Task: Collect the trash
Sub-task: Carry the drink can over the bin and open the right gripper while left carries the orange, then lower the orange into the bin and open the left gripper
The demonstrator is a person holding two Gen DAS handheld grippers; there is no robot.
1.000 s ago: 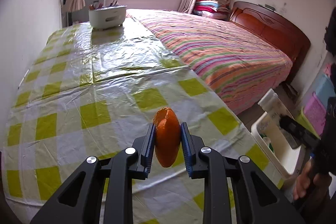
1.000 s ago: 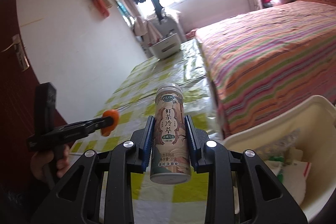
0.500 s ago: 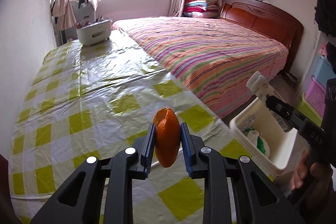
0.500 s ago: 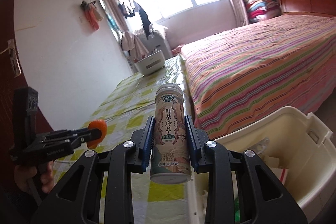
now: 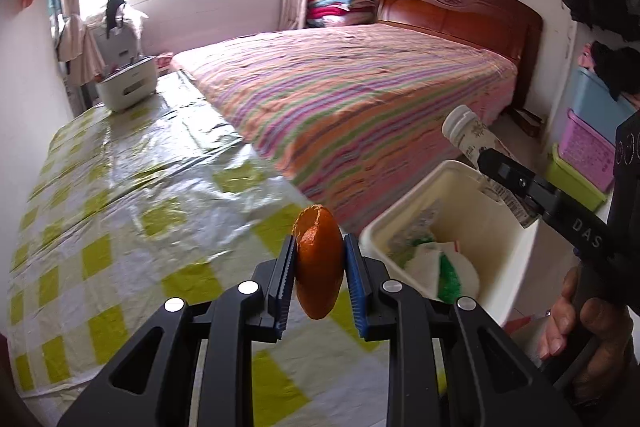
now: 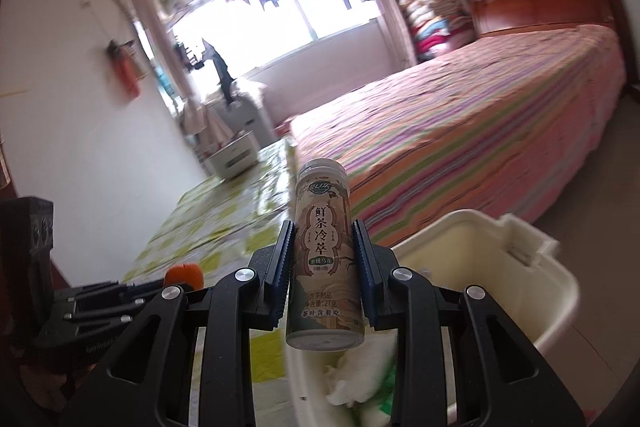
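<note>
Two pieces of trash are in hand, one per gripper. The orange peel [image 5: 319, 263], a single curled piece, is clamped between the blue-padded jaws of the left gripper [image 5: 319, 277], held in the air above the near part of the table [image 5: 120, 187], close to the table's right edge. The one tea bottle [image 6: 325, 259] stands upright in the right gripper [image 6: 325, 267], whose jaws are clenched on its middle; from the left camera it hangs tilted over the far rim of the bin [image 5: 448, 171].

There is one bin, a cream plastic tub, standing just beside the table's right edge and below its level. It already holds crumpled white and green wrappers [image 5: 440, 271] and a bit of clear film, and much of its inner space is still open. Between bin and bed [image 5: 360, 99] only a narrow strip of floor shows.

The bottle's label carries large Chinese characters, 鲜茶冷萃, with "TEA" printed small on either side and a line reading 27克 lower down. The right gripper's arm bears the letters "DAS" in the left view; the rest is cut off.

The table wears a yellow-green and white checked cloth under shiny plastic, bare save for one white container [image 5: 127, 89] at its far end. A hand [image 5: 588, 327] grips the right tool's handle.
</note>
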